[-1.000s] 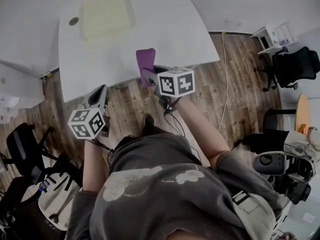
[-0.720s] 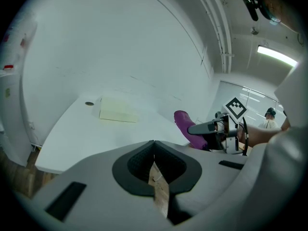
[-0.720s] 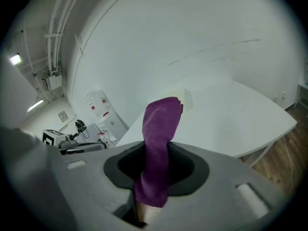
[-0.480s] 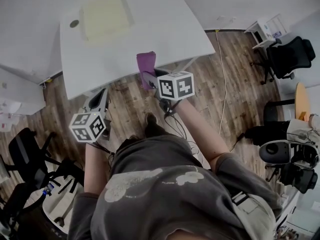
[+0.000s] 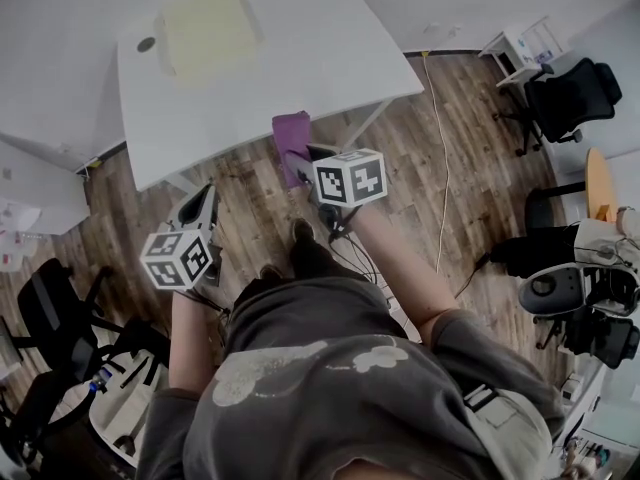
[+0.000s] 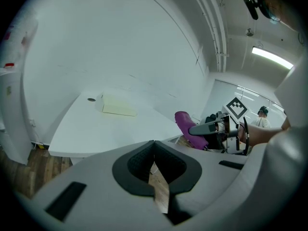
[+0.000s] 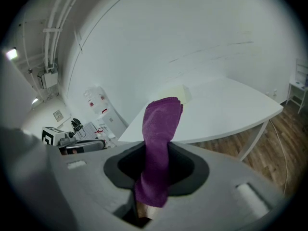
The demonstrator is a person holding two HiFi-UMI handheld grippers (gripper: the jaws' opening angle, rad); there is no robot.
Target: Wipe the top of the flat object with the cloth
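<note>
The right gripper (image 5: pixel 305 158) has drawn back off the smooth white counter (image 5: pixel 320 58), pinching one plush purple cloth (image 5: pixel 292 133). The left gripper (image 6: pixel 154 150) is closed and empty. One flat pale-yellow slab (image 5: pixel 208 30) lies on the counter.

a: where did the head view look from?
b: from high above the person (image 5: pixel 330 388), steeply down on the tabletop (image 5: pixel 330 58) and wood floor (image 5: pixel 420 198).
a: and the claw views?
b: each rode close behind its own jaws, facing the tabletop's near edge. the left one also caught the right claw (image 6: pixel 195 129) and its purple cloth (image 6: pixel 185 124). all three shared the tabletop.
</note>
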